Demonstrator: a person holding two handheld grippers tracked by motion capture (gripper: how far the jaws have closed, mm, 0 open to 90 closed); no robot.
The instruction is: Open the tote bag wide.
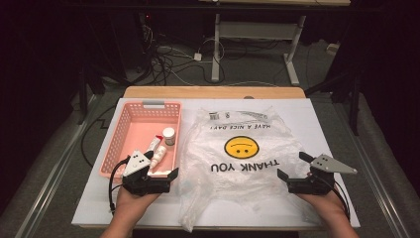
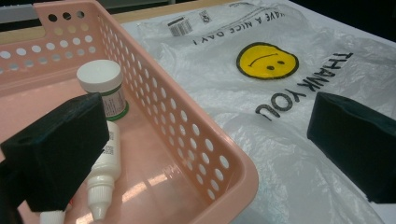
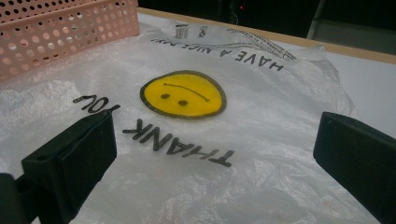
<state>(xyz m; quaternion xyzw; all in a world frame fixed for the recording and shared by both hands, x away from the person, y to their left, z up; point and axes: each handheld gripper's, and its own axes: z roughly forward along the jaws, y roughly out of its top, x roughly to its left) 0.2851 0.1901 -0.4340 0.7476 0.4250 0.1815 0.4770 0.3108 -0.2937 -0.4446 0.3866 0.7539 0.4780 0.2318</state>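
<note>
Plastic bag (image 1: pixel 237 158) lies flat on the table (image 1: pixel 317 124), clear film, printed side up: yellow smiley (image 1: pixel 242 147), "THANK YOU" and "HAVE A NICE DAY" reading upside down from the person's side. Near edge of the bag reaches almost to the table's front edge; its left edge is just beside the pink basket (image 1: pixel 130 130), may be touching it, hard to tell from the high view.

Basket sits left of the bag and holds a white-capped jar (image 1: pixel 169 136) upright, a white dropper bottle (image 1: pixel 159 154) lying down, plus a tube (image 1: pixel 152 145) lying next to it.

Left hand-held gripper (image 1: pixel 151 173): jaws wide apart, nothing between them, hovering over the basket's near right corner; in the left gripper view one jaw is over the basket floor, the other over the bag.

Right hand-held gripper (image 1: pixel 293 166): jaws also spread wide, empty, over the bag's right portion near "THANK". Right gripper view shows the film (image 3: pixel 261 154) between and under the jaws, not pinched.
</note>
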